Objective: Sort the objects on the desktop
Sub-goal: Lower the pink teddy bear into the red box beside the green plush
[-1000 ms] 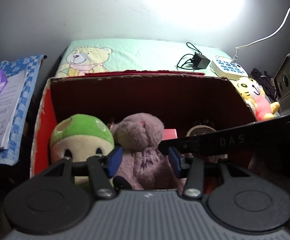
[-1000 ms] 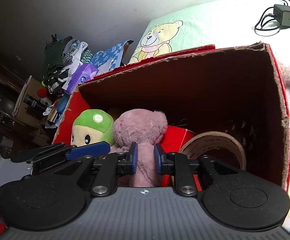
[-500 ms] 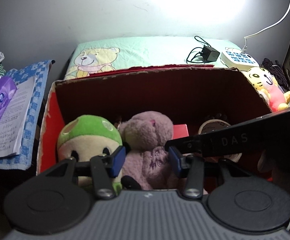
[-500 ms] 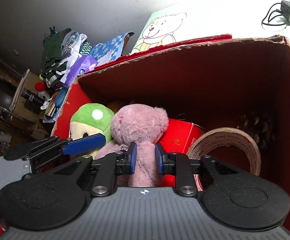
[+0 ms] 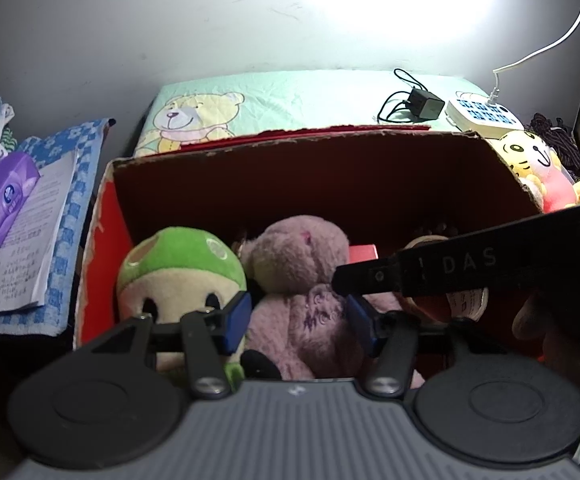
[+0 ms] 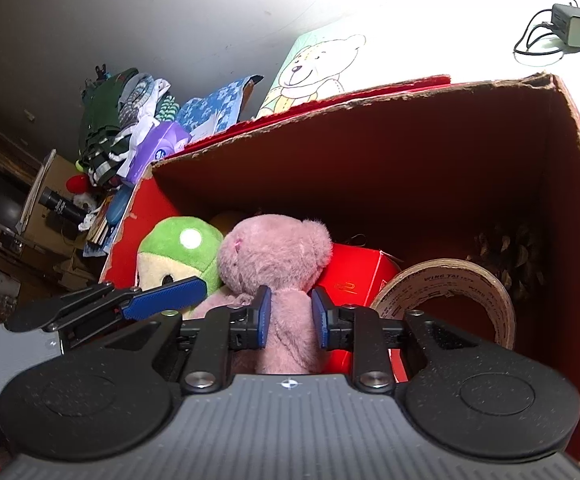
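Observation:
A pink plush bear [image 5: 298,256] [image 6: 273,248] sits upright in a red cardboard box [image 5: 290,140] [image 6: 370,96], beside a green mushroom plush [image 5: 177,264] [image 6: 177,244]. My left gripper [image 5: 298,322] flanks the bear's body; its jaws are opening and the blue pads no longer squeeze the plush. My right gripper [image 6: 290,318] has the bear's back between its pads; its jaws are opening too, but the plush still fills the gap and touches both. One right finger [image 5: 410,272] crosses the left wrist view. One left finger [image 6: 161,300] shows in the right wrist view.
The box also holds a small red carton [image 6: 354,276], a tape roll [image 6: 450,280] and a pine cone [image 6: 506,256]. Behind it lie a charger [image 5: 424,104] and power strip [image 5: 482,114]. A tiger plush [image 5: 530,160] sits right, tissues [image 5: 3,196] and papers [image 5: 21,260] left.
Both pairs of pads have spread slightly around the pink bear. The left wrist view has tilted a little, so the box sits lower in it. The bear stays in the box.

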